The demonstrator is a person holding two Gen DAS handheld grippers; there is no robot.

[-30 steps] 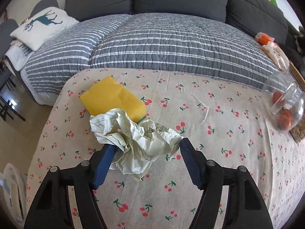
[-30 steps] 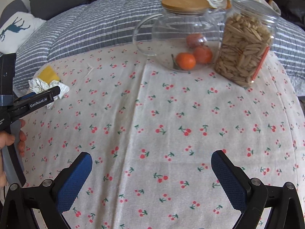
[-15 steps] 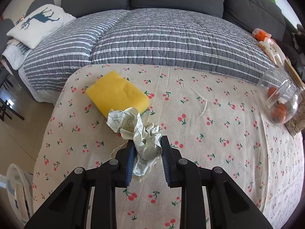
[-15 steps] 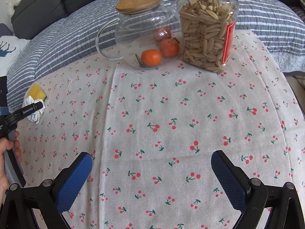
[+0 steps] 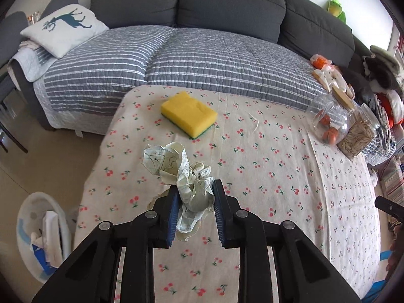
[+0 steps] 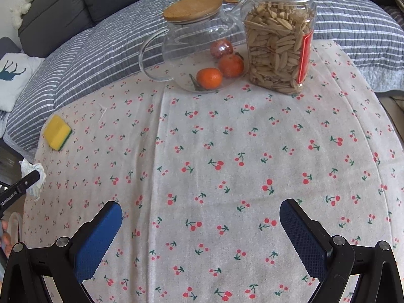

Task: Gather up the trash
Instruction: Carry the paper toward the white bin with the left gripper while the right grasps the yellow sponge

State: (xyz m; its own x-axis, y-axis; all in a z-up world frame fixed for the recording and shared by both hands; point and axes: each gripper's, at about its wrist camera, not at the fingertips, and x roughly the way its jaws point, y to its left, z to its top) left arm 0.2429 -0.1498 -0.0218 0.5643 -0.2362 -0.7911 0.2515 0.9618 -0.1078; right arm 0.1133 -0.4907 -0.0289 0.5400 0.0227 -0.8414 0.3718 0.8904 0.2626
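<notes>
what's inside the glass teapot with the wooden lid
Three small orange fruits sit inside the glass teapot, with a dark leaf or stem beside the front one. The wooden lid hides whatever is directly under it.
</notes>
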